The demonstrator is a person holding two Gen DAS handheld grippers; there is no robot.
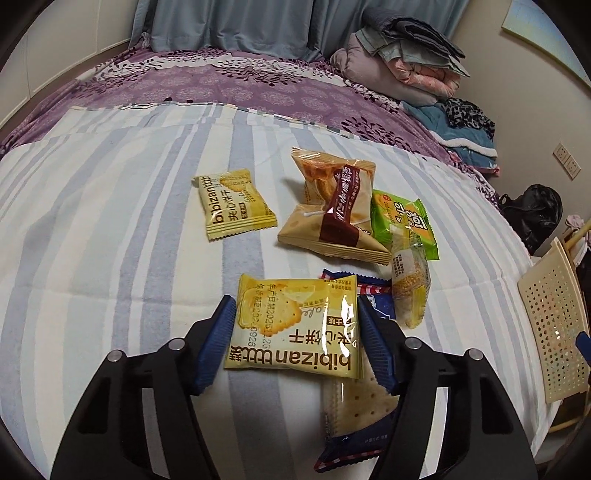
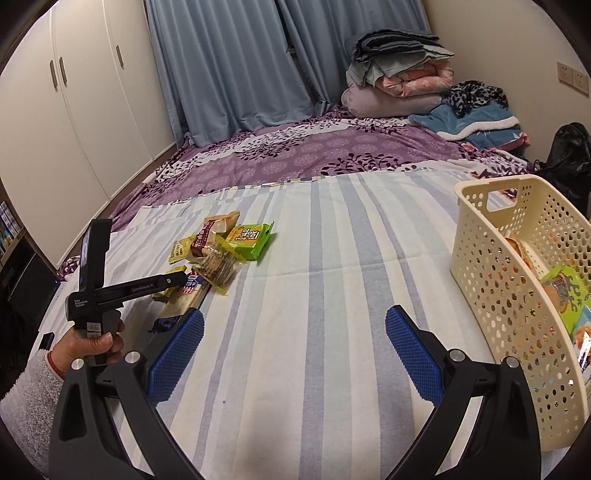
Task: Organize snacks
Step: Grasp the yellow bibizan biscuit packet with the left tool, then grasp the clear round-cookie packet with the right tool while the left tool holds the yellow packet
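Cracker packet (image 1: 295, 326), yellow, sitting between the blue pads (image 1: 214, 347) of the left gripper (image 1: 295, 347) — pads at both side edges, full clamp not confirmable from this view, so grip state left as cannot tell. Lying partly over a blue-wrapped cracker pack (image 1: 354, 410) on the striped sheet (image 1: 110, 221). Judged light, crinkly, slick film; contents brittle, so only a gentle squeeze across the flat sides or the crimped seams, never hard across the middle. Risk of slipping out if tilted.

Right gripper (image 2: 293, 341) spread wide, nothing between its pads, hovering over bare sheet just beside the cream basket (image 2: 498, 288). Basket already holding a few packets, among them a green one (image 2: 565, 291).

Farther out on the sheet: clear corn-snack packet (image 1: 408, 284), brown pastry bag (image 1: 334, 210), green packet (image 1: 404, 221) tucked just behind it, second yellow packet (image 1: 234, 203) apart to the left. All soft-walled and puffy — best taken by the sealed ends.

Beyond, purple bedspread (image 1: 240, 88), folded bedding (image 1: 406, 55) against the wall, blue curtain (image 1: 229, 22).
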